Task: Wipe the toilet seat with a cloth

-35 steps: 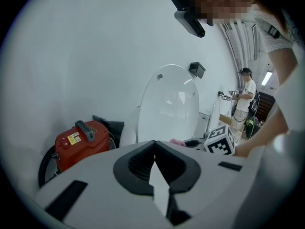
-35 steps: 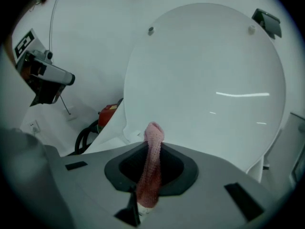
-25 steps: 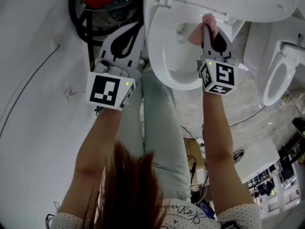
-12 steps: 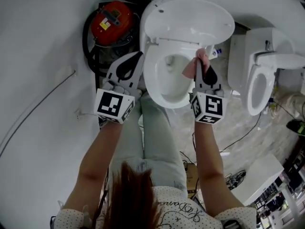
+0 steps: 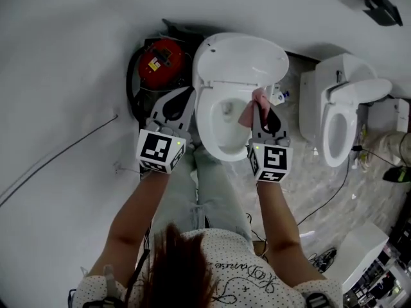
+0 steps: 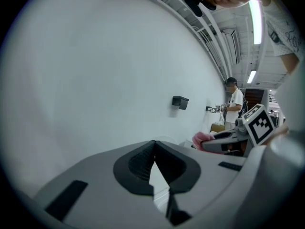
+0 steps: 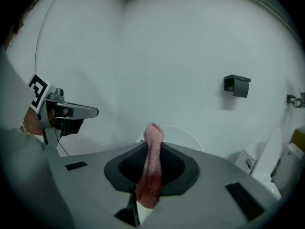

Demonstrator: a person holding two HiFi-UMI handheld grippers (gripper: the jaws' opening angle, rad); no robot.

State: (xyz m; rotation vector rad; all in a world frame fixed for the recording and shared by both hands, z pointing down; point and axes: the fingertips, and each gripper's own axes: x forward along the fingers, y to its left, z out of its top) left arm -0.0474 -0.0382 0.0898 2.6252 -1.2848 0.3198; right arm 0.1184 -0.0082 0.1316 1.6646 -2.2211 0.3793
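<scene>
Pink cloth [image 7: 151,168] in outstretched right gripper [image 5: 259,105]

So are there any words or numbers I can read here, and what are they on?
No text reads clearly.
Curly writing on the person's shirt: too blurred to read.
Yellow label on the red machine: too small to read.
Label on the small bottle beside the toilet: too small to read.
Cubes on the left gripper and right gripper: black-and-white square patterns, no words.
</scene>
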